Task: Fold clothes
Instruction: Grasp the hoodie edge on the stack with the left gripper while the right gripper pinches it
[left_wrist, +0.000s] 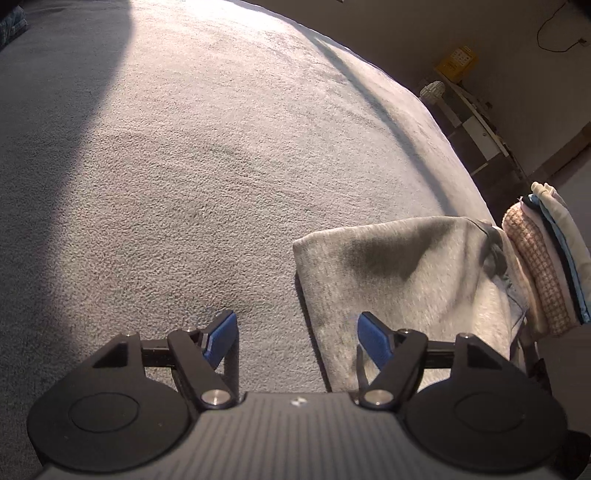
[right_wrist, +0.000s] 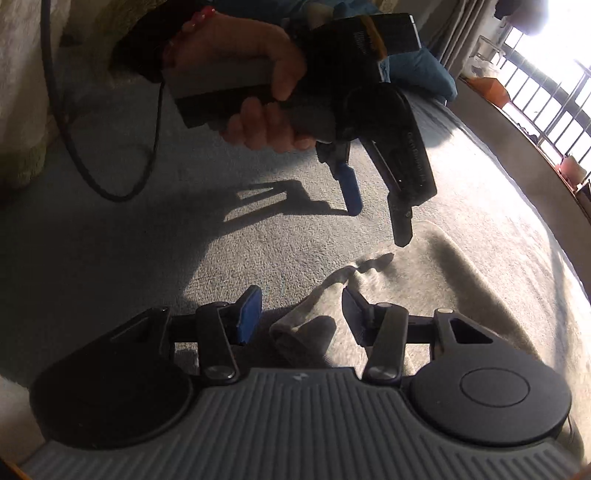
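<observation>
A folded light grey garment (left_wrist: 406, 280) lies on the grey fleece bed cover (left_wrist: 207, 155), near its right edge. My left gripper (left_wrist: 297, 341) hangs open over the garment's left edge; its right pad (left_wrist: 373, 343) is above the cloth and its left pad is above the bare cover. In the right wrist view a hand (right_wrist: 258, 88) holds that left gripper (right_wrist: 376, 218) over the garment (right_wrist: 399, 288). My right gripper (right_wrist: 302, 314) is open, with a raised fold of the garment (right_wrist: 303, 332) between its pads and a gap showing on each side.
A stack of folded clothes (left_wrist: 546, 266) sits at the bed's right edge beside the garment. Past the edge stand a low shelf (left_wrist: 476, 122) and a yellow item (left_wrist: 456, 61). A blue pillow (right_wrist: 417, 70), a barred window (right_wrist: 535, 85) and a black cable (right_wrist: 74, 147) show in the right wrist view.
</observation>
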